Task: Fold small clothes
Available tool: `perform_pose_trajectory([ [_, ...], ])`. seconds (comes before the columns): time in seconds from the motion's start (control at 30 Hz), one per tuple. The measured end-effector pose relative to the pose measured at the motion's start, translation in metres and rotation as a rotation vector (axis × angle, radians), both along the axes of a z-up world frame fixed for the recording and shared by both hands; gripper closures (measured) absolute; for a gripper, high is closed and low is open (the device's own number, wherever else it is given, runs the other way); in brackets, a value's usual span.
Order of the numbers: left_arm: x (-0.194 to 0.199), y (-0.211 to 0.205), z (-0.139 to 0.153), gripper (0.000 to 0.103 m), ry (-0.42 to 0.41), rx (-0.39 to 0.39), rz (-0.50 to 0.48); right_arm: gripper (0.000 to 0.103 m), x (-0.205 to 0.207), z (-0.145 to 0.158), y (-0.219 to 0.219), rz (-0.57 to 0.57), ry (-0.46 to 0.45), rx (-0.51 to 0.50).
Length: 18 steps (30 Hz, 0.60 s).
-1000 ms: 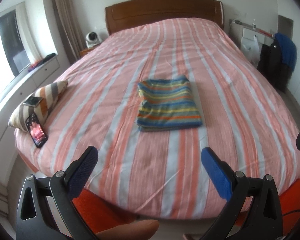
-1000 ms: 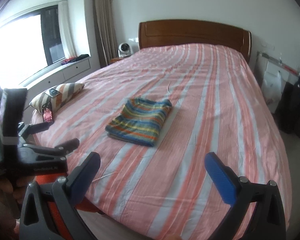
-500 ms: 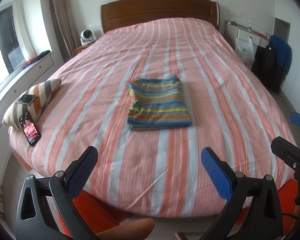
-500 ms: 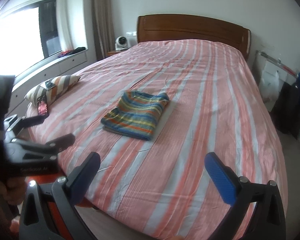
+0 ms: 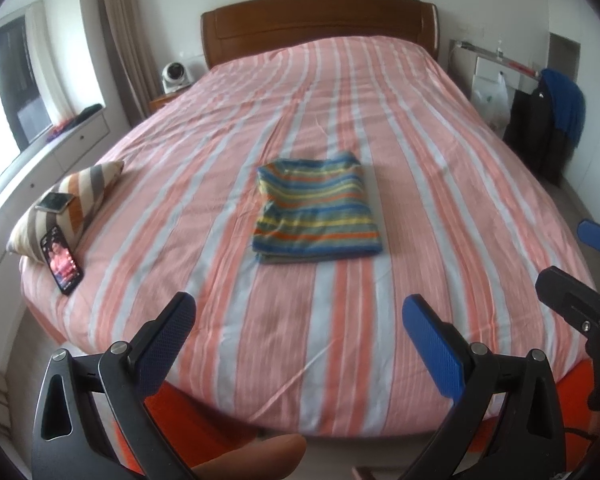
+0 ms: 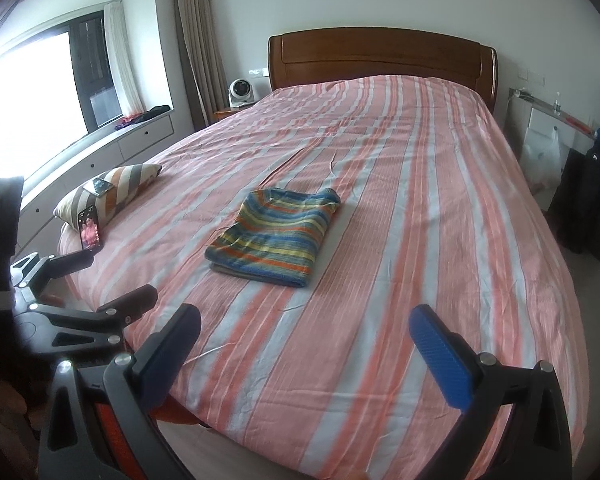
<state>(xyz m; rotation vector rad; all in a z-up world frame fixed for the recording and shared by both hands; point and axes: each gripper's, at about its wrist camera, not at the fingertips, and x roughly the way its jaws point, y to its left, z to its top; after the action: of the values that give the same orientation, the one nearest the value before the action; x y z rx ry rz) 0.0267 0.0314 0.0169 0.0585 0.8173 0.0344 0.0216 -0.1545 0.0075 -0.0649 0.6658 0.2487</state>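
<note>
A folded garment with blue, yellow, orange and green stripes (image 5: 316, 208) lies flat in the middle of the bed (image 5: 440, 184); it also shows in the right wrist view (image 6: 276, 236). My left gripper (image 5: 300, 320) is open and empty, held above the foot edge of the bed, well short of the garment. My right gripper (image 6: 306, 328) is open and empty, also back at the foot of the bed. The right gripper's fingers show at the right edge of the left wrist view (image 5: 598, 236). The left gripper shows at the left of the right wrist view (image 6: 84, 292).
A striped pillow (image 5: 76, 196) with a phone on top (image 5: 56, 202) and another phone leaning on it (image 5: 62, 264) sits at the bed's left edge. Wooden headboard (image 5: 320, 16) at the far end. Dark clothes (image 5: 548, 124) hang at the right. Window bench (image 6: 112, 144) at left.
Both grippers have drawn back and shifted slightly, so the garment looks a little farther off. The right gripper has come further into the left wrist view. The garment has not moved.
</note>
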Motion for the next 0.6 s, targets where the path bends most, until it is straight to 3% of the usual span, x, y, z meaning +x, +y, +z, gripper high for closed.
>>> perform_pose_trajectory([
  [0.6, 0.0022, 0.0020, -0.0050, 0.000, -0.009, 0.056, 0.008, 0.000, 0.0041, 0.0020, 0.0091, -0.003, 0.021, -0.037],
])
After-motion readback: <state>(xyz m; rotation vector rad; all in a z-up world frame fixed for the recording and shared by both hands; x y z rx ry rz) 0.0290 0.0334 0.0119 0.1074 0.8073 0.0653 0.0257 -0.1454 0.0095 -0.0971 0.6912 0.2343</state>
